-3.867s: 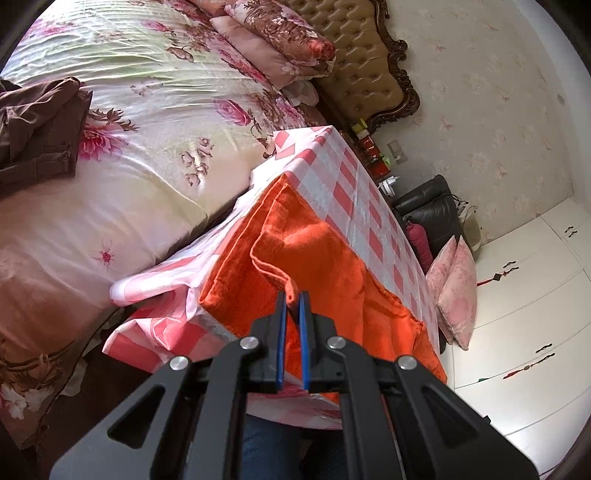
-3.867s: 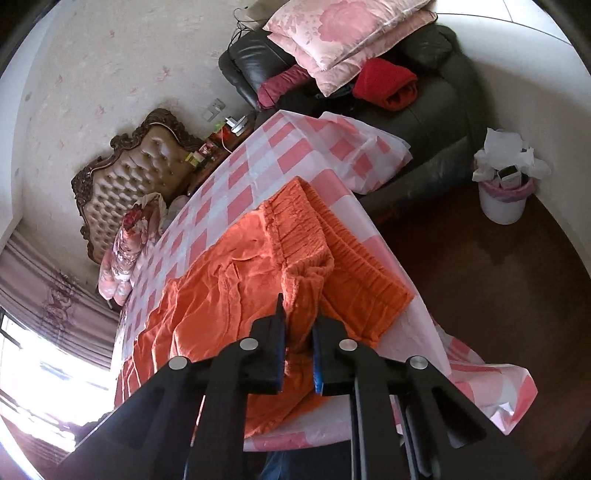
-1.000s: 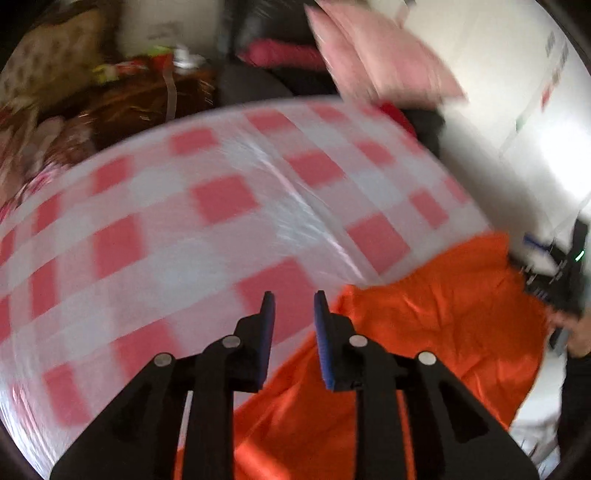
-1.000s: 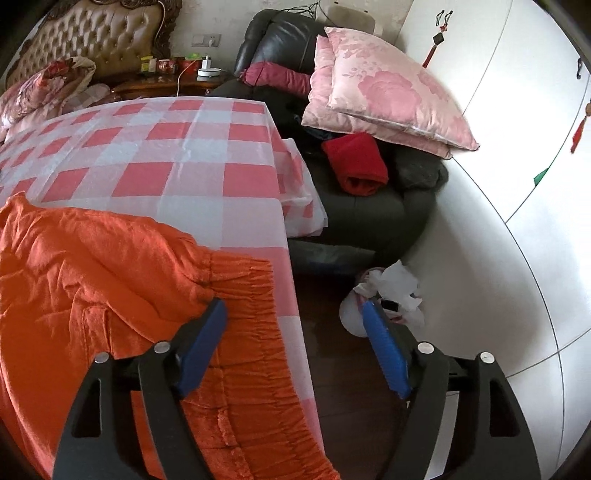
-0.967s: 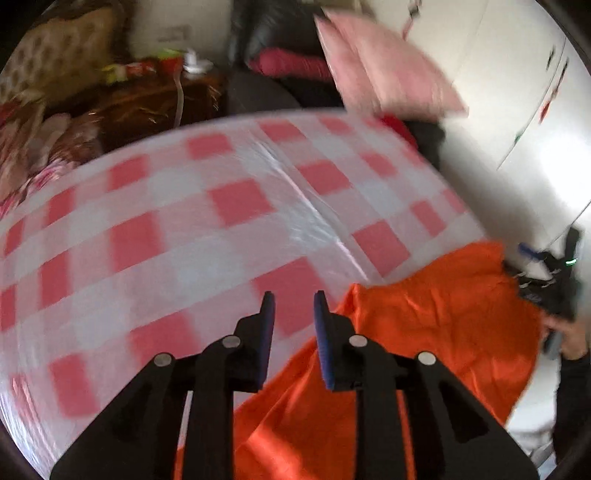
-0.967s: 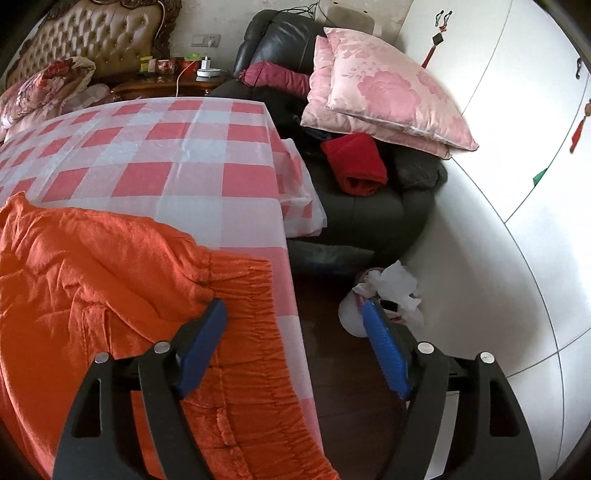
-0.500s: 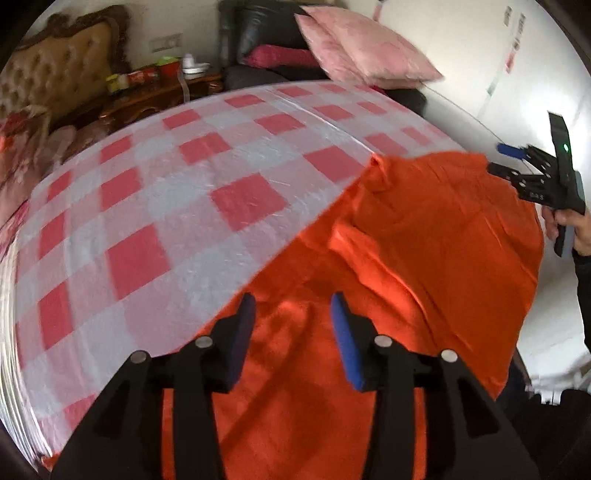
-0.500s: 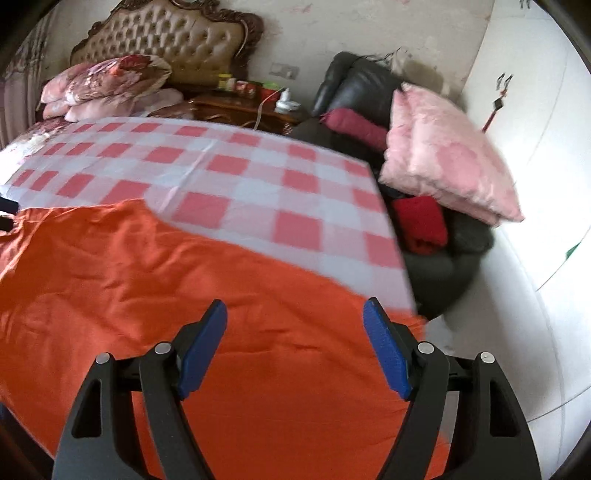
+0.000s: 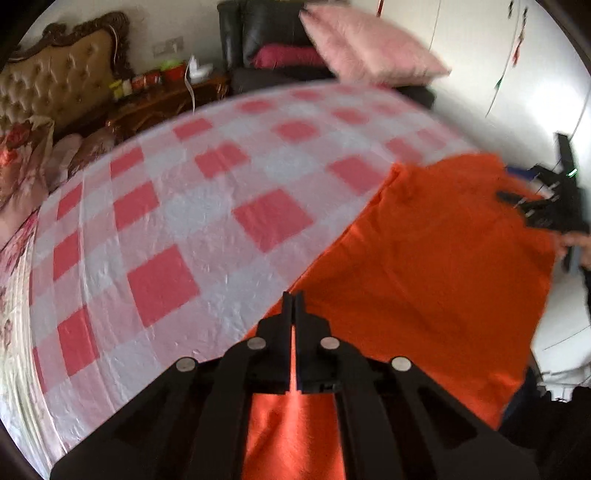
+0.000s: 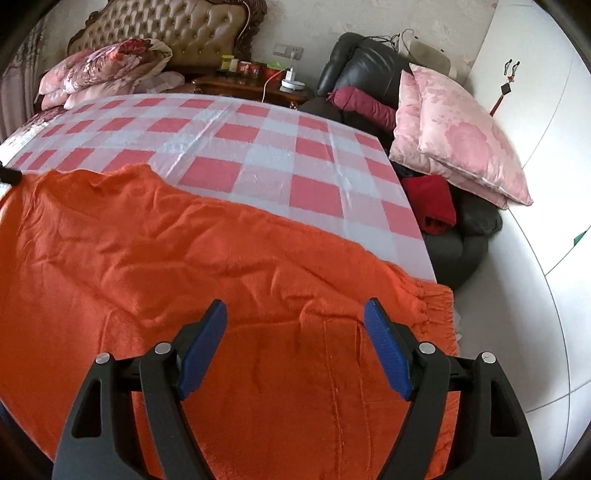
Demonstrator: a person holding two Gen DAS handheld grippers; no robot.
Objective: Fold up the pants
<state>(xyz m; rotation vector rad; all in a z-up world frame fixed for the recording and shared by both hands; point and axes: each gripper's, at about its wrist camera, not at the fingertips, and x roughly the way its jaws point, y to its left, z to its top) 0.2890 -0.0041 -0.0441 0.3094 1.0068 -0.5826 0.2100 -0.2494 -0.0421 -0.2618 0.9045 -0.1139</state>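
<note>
A desk [image 10: 258, 144] covered by a pink-and-white checked cloth is shown in both wrist views. Orange pants [image 10: 184, 266] are spread flat across the near part of the desk, with the gathered waistband [image 10: 436, 306] at the right desk edge and the fabric hanging over the near edge. In the left wrist view the pants [image 9: 424, 258] are seen along their length, and the picture is partly blurred.

Beyond the desk, a bed with a tufted headboard [image 10: 192, 26] and floral pillows [image 10: 107, 70] is seen at the left, a dark armchair [image 10: 369, 62] behind, and pink cushions [image 10: 461, 129] over a red garment [image 10: 432, 203] at the right. A wooden nightstand [image 10: 251, 85] with small items stands between headboard and armchair.

The left tongs [image 9: 293, 306] are closed, fingers nearly touching, at the far edge of the pants near the leg end; whether a fold of cloth is pinched cannot be told. The right tongs [image 10: 295, 350] are held wide apart above the waist region, gripping nothing, with blue pads [image 10: 201, 350] facing inward. In the left view the right tongs [image 9: 543, 206] appear at the far end of the pants, held by a hand [image 9: 576, 247].
</note>
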